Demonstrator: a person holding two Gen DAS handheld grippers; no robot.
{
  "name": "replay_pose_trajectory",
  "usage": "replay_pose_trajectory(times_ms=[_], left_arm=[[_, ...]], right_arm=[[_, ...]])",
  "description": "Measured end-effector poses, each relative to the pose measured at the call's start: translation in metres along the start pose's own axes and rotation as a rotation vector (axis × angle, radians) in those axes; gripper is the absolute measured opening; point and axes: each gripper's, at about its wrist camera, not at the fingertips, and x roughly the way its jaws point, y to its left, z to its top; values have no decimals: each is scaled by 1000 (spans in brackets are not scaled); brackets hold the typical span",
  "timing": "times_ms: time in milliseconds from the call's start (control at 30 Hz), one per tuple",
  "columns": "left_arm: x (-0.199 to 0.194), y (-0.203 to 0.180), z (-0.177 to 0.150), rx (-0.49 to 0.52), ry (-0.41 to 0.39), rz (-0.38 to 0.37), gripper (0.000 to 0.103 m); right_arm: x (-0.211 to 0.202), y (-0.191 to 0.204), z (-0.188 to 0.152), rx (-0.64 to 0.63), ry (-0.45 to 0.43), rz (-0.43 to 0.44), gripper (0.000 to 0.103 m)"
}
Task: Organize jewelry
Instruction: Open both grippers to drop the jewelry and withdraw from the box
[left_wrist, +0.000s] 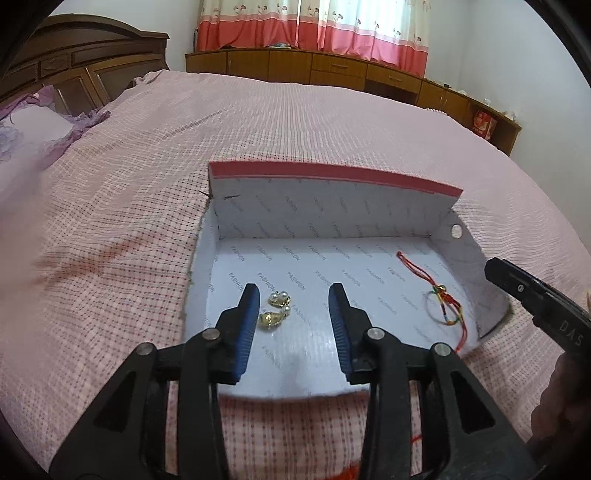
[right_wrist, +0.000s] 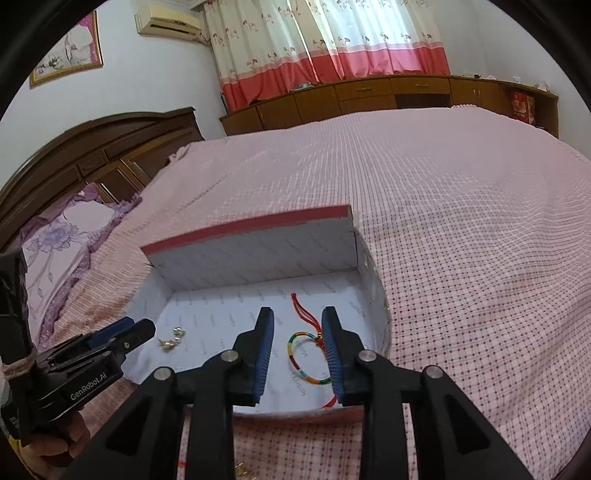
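Our right wrist view alone shows the air conditioner (right_wrist: 168, 20); left gripper (left_wrist: 293, 306) and right gripper (right_wrist: 297, 332): jaws wide apart, empty, over the box (left_wrist: 332, 218).

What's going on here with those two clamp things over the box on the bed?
A person is sorting jewelry with a handheld gripper in each hand. An open box sits on the pink bedspread. Inside it lie gold pearl earrings on one side and a colourful string bracelet with red cords on the other. The left gripper hovers open just beside the earrings, and the right gripper hovers open over the bracelet. Neither is holding anything right now.
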Motion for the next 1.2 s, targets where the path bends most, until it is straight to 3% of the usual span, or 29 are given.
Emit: replay_pose_trajectory(times_ms=[300,733,1200], left_arm=[[-44,11,-2,-19,-13,-50,34],[-105,13,-19,-5,-53,-43,35],[-112,33,-56,-22,-24,-8,35]], right_arm=[[-53,17,2,-1,-61,28,34],[-123,34,-21,-27,-117,31,40],[-126,45,-61,-45,-78,29,40]])
